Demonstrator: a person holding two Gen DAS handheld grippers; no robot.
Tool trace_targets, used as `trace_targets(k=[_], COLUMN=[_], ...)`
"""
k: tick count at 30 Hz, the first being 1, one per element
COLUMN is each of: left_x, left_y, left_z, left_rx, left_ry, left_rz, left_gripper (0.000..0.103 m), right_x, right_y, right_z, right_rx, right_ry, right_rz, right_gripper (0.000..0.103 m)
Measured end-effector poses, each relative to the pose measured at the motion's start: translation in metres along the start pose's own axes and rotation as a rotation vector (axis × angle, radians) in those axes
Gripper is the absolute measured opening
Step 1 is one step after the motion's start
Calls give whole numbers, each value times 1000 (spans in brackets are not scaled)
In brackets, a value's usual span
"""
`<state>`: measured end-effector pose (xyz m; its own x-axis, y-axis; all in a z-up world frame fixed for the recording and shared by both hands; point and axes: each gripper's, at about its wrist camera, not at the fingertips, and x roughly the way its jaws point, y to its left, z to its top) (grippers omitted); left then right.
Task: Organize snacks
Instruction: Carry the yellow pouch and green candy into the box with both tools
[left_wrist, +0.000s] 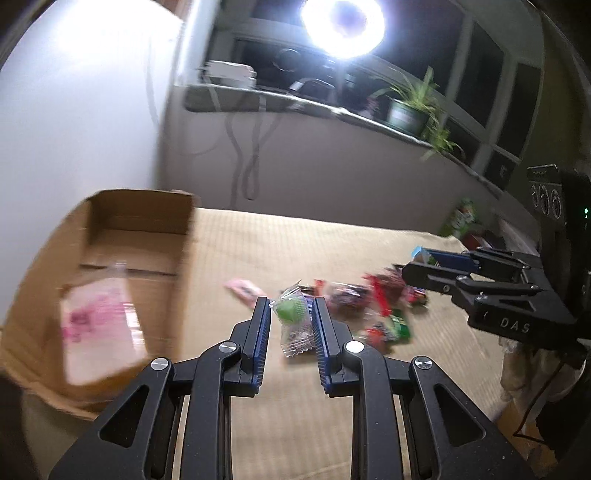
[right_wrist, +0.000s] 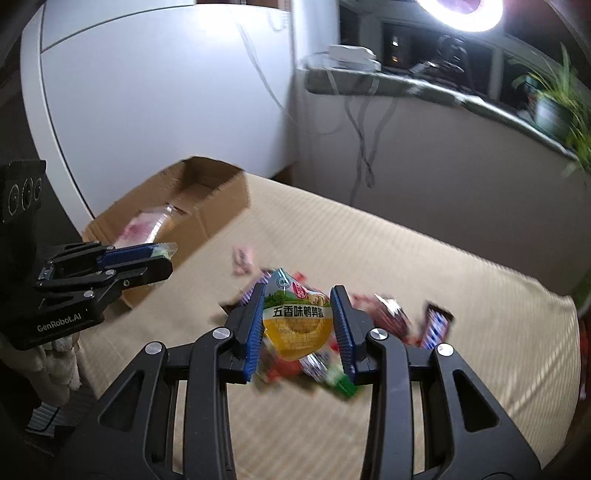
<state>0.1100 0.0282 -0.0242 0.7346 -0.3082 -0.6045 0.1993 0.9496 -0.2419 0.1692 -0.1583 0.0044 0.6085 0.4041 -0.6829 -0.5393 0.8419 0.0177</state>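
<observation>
Black fingers of the left gripper (left_wrist: 291, 314) clamp a clear packet with a green sweet (left_wrist: 291, 309). Ahead to its left sits an open cardboard box (left_wrist: 110, 236), holding a pink bag (left_wrist: 98, 321). Right gripper (right_wrist: 298, 317) pinches a yellow snack pack (right_wrist: 295, 321); loose snacks (right_wrist: 391, 317) lie just beyond on the mat (right_wrist: 424, 258).

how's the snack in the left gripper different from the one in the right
The green candy in the left gripper is small, in a clear crinkled wrapper; the yellow packet in the right gripper is larger, with a printed label. Both are pinched between blue pads, lifted above the table.
</observation>
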Motion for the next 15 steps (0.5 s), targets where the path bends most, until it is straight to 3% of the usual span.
trace_targets(k=[15], left_x=[-35], left_y=[88], left_z=[-9], left_rx=[-130], left_ry=[-44], left_rz=[167], left_gripper=[21], right_x=[70], right_y=[99], right_z=[68], right_rx=[-138], right_ry=[8], right_rz=[160], right_gripper=[36])
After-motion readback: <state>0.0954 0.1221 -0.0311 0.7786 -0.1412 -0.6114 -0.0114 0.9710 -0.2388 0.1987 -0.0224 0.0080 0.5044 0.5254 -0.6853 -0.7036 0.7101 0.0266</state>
